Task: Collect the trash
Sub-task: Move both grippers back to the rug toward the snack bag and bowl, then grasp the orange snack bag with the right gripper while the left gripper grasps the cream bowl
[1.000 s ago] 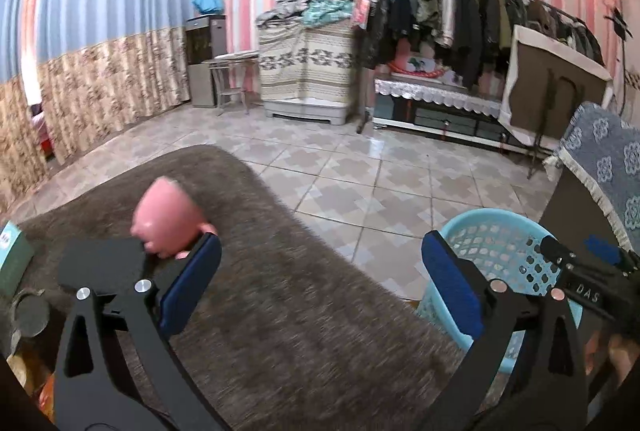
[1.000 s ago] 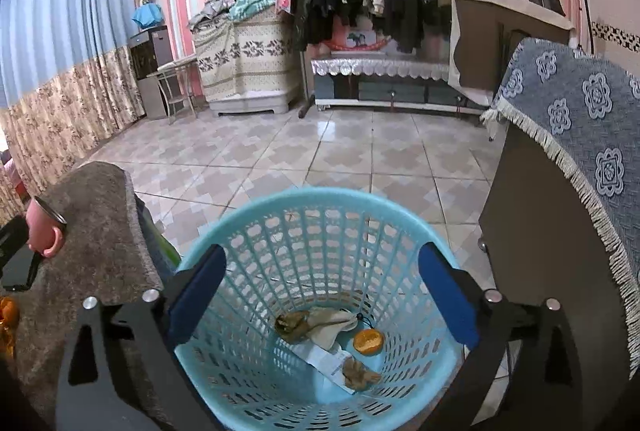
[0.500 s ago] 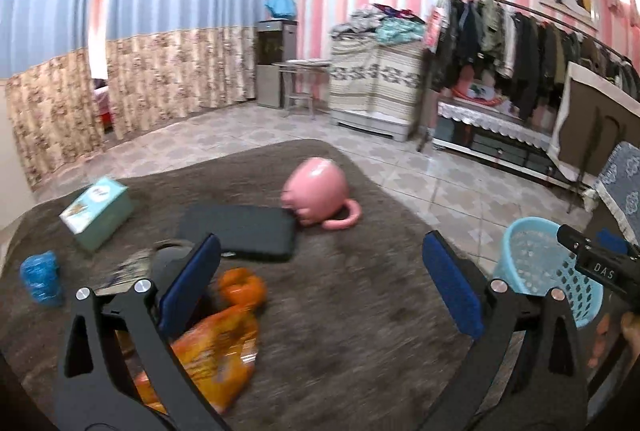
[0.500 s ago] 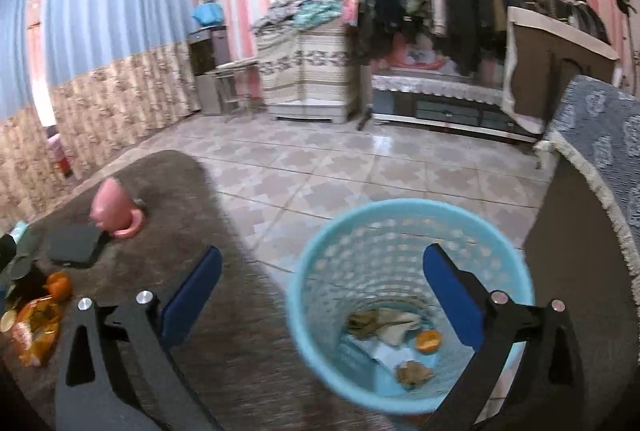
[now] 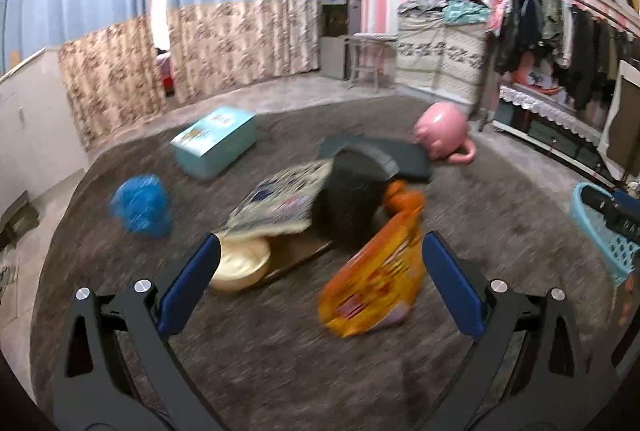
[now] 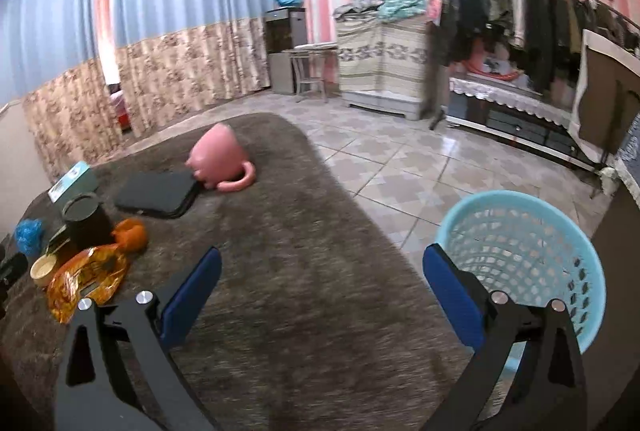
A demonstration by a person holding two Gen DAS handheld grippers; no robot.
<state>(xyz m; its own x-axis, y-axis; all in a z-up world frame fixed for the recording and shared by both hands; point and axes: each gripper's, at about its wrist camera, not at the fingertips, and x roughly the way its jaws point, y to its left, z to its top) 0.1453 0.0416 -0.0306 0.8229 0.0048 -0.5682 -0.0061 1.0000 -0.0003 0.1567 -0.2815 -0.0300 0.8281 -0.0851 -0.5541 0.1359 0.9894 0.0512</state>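
An orange snack wrapper (image 5: 378,277) lies on the brown-covered table (image 5: 280,359), just ahead of my open, empty left gripper (image 5: 320,283). Behind it are an orange peel (image 5: 402,197), a printed wrapper (image 5: 280,199) and a crumpled blue ball (image 5: 141,205). In the right wrist view the wrapper (image 6: 86,277), the peel (image 6: 130,235) and the blue ball (image 6: 27,233) lie at far left. My right gripper (image 6: 320,291) is open and empty over the table edge. The light blue basket (image 6: 532,251) stands on the floor to its right, and shows in the left wrist view (image 5: 608,239) too.
On the table are a pink mug on its side (image 5: 442,135), a black pouch (image 5: 404,159), a black can (image 5: 356,199), a teal box (image 5: 214,147) and a small cream bowl (image 5: 240,265). Tiled floor and a clothes rack (image 6: 520,23) lie beyond.
Both grippers have swung left, away from the basket and toward the table. The table clutter now fills the left wrist view; the basket has slid to the right edge in both.
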